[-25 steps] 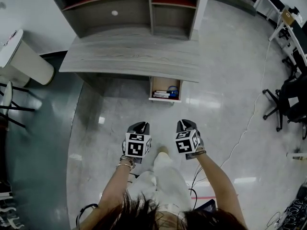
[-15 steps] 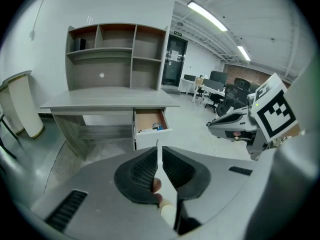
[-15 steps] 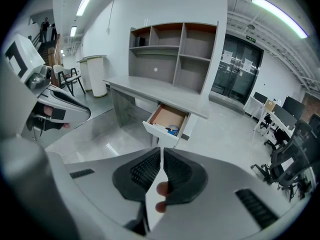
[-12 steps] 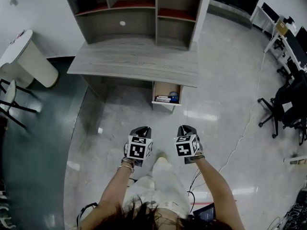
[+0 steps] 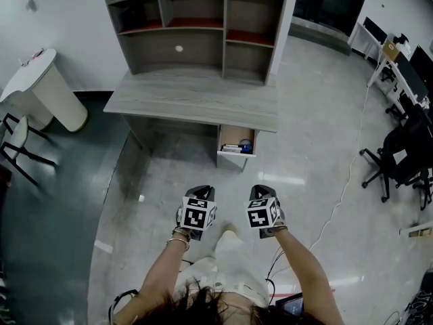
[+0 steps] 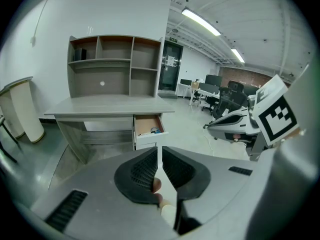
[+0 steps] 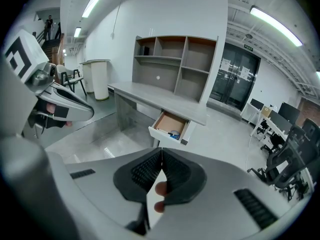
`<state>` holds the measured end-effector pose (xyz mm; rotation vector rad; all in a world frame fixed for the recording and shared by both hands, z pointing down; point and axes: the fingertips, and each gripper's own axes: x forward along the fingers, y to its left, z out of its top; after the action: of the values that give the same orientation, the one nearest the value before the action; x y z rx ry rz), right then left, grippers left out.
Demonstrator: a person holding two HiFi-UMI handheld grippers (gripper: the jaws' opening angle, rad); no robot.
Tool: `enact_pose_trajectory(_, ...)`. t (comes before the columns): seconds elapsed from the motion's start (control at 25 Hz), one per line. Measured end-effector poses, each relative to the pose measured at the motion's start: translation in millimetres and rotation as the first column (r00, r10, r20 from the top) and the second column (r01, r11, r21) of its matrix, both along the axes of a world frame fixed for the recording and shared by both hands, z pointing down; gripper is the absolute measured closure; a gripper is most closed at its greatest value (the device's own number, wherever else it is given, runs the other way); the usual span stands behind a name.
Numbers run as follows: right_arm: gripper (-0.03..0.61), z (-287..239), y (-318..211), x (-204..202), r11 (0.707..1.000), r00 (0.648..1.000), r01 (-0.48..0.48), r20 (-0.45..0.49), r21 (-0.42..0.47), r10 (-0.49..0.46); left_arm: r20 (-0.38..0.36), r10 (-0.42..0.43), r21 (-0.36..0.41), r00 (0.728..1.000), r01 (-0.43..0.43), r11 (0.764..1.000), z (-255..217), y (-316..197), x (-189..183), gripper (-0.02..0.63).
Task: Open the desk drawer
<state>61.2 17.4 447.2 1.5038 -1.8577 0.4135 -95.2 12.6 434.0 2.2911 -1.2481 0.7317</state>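
The grey desk (image 5: 196, 97) with a shelf hutch stands ahead, and its small drawer (image 5: 236, 143) under the right end is pulled out, with a few items inside. Both grippers hang over the floor well short of it, touching nothing. My left gripper (image 5: 198, 192) is shut with nothing between its pads (image 6: 145, 168). My right gripper (image 5: 260, 189) is shut and empty too; its jaws have just been closing on nothing. The open drawer (image 6: 149, 128) lies beyond the left jaws and the drawer (image 7: 171, 126) beyond the right jaws.
A white round-topped stand (image 5: 47, 87) and black chair legs (image 5: 20, 147) are at the left on darker floor. Office chairs (image 5: 399, 161) and desks fill the right side. A white cable (image 5: 338, 202) runs across the floor at my right.
The desk has drawn further off and shows whole, hutch included. Both grippers have moved back from it together. The drawer stays open.
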Motion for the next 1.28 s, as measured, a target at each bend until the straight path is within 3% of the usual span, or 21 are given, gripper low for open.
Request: enact_pose_trajectory(1.28,0.555,-59.4,87.8,-43.5,0.994,0.999,0.032,-0.004,0.108,-0.031,-0.036,0.104,0.106,0.994,-0.1,0.989,-62.8,89.9,-16.0,0.578)
